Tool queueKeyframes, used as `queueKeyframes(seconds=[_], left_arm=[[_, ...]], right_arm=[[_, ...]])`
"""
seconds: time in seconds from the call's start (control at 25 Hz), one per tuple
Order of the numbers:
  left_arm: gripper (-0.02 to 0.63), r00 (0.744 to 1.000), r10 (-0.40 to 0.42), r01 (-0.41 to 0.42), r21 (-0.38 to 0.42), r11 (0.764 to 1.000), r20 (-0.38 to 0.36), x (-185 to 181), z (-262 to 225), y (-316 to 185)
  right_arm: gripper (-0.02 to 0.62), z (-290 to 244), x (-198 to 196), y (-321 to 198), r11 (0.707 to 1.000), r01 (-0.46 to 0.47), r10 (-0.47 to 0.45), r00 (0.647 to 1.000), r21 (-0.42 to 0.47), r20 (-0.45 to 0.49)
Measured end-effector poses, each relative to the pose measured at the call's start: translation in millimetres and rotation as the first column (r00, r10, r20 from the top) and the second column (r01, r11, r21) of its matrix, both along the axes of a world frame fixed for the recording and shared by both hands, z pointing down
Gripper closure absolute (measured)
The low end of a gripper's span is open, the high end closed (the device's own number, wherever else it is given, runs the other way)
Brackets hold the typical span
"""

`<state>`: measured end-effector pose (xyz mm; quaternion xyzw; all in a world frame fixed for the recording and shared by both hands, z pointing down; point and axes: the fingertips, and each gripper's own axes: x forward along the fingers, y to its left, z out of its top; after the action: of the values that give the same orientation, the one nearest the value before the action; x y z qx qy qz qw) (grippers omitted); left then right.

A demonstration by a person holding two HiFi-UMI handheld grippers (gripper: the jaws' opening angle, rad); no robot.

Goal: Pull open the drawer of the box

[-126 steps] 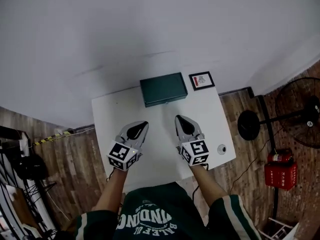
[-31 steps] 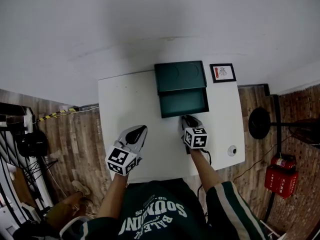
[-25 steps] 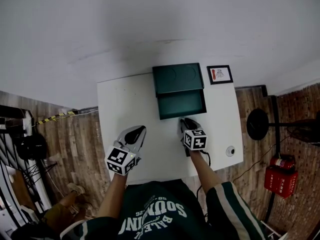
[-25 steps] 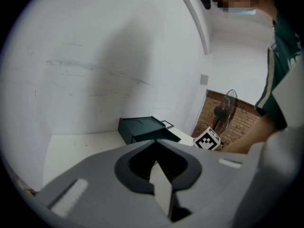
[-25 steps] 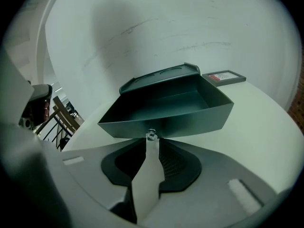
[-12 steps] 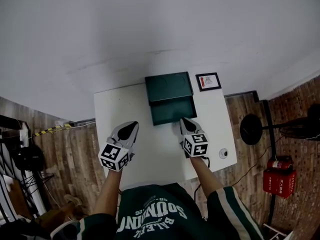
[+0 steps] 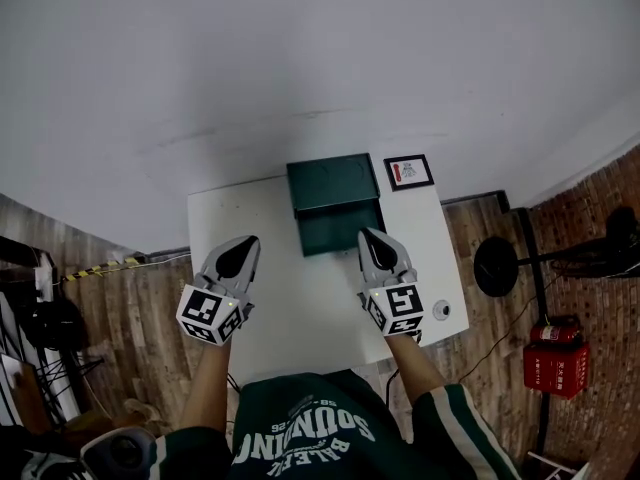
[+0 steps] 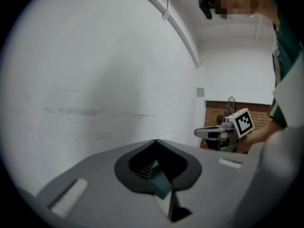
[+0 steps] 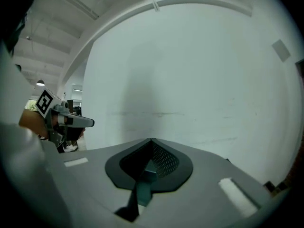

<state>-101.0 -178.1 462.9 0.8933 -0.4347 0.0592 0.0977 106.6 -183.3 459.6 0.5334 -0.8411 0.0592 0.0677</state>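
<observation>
The dark green box [image 7: 329,181] stands at the far edge of the white table [image 7: 250,278]. Its drawer [image 7: 340,231] is pulled out toward me. My right gripper [image 7: 368,236] is shut and holds nothing; it hangs beside the drawer's front right corner, lifted off the table. My left gripper [image 7: 244,243] is also shut and empty, left of the drawer and well apart from it. In the left gripper view the shut jaws [image 8: 155,141] point at the white wall, and the same holds in the right gripper view [image 9: 151,140]. Neither gripper view shows the box.
A small framed picture [image 7: 408,171] lies right of the box. A little round object [image 7: 441,310] sits near the table's right front corner. A floor fan [image 7: 498,266] and a red box [image 7: 556,366] stand on the wooden floor to the right.
My right gripper has come away from the drawer's front and lifted, jaws now shut. The left gripper has risen too. The drawer stays pulled out.
</observation>
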Motion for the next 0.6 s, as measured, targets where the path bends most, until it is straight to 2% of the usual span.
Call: queueKeyframes(seconds=[0.6], left_arm=[[0.554,1.000,0.000,0.000,-0.010,1.000,-0.018,-2,1,8]], right_arm=[[0.594,-1,6,14,1.000,-0.028,0.028,1.000,0.011,-0.013]])
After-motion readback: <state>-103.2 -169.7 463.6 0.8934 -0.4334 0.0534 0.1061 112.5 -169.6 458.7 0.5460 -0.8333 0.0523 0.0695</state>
